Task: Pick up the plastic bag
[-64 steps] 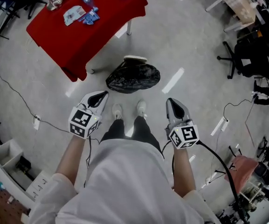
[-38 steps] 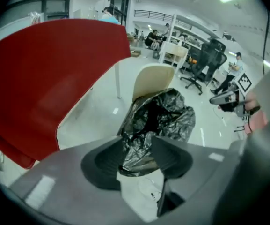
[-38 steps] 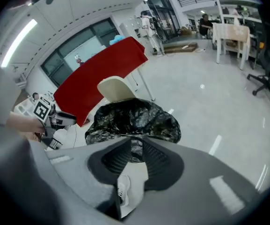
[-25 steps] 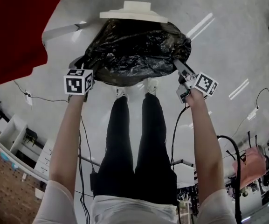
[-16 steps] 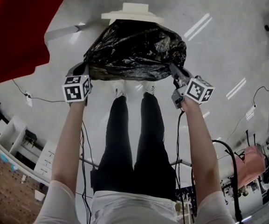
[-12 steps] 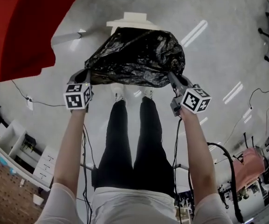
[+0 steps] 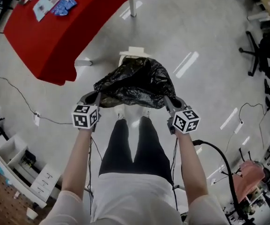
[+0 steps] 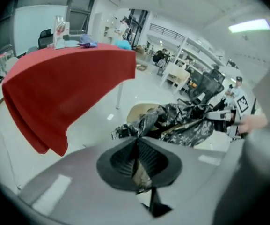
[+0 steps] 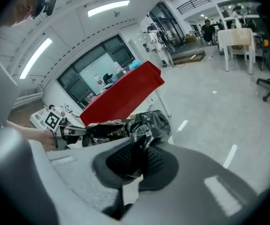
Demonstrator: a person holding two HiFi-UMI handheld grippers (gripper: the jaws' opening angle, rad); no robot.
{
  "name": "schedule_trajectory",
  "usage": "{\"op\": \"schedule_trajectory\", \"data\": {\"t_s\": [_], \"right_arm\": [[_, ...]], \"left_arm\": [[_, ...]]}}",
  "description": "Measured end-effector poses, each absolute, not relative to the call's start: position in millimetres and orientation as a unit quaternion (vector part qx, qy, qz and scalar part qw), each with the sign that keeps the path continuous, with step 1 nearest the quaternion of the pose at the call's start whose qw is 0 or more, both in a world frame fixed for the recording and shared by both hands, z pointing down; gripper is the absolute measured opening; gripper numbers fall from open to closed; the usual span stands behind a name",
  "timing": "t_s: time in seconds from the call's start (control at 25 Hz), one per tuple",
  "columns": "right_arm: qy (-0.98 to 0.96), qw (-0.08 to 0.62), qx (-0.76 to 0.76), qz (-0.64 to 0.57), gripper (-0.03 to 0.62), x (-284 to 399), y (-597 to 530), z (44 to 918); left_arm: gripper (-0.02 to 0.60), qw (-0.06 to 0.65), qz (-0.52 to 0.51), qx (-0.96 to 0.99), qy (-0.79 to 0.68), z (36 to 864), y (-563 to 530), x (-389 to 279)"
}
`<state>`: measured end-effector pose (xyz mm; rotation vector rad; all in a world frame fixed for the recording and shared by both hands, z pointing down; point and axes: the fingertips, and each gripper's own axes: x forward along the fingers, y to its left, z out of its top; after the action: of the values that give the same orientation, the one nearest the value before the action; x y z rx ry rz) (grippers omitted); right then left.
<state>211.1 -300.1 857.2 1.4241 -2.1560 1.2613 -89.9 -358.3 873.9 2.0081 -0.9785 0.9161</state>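
A red-draped worktop (image 7: 55, 36) is seen at the left. The black plastic bag (image 7: 137, 81) is held stretched above the floor (image 7: 205, 41). One edge is clamped by the left hand-held gripper (image 7: 92, 98), the other by the right hand-held gripper (image 7: 168, 101).

Bag (image 7: 135, 83): black plastic, glossy, v. crumpled. Held up off floor, top edge stretched sideways, one end pinched in left gripper (image 7: 92, 97), other end in right gripper (image 7: 169, 102). Body bulges, sags btwn them.
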Motion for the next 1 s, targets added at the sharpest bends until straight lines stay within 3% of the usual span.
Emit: {"op": "schedule_trajectory", "data": {"t_s": [0.28, 1.0], "right_arm": [[-0.762, 0.122, 0.495, 0.399, 0.003, 205.3, -293.2, 752.7], [-0.786, 0.037, 0.544, 0.291, 0.003, 201.9, -264.8, 535.6]], "left_arm": [[0.008, 0.358, 0.291, 0.8, -0.383, 759.8, -346.7, -91.4], [0.008, 0.257, 0.207, 0.874, -0.357, 538.8, -327.4, -112.6]]}}
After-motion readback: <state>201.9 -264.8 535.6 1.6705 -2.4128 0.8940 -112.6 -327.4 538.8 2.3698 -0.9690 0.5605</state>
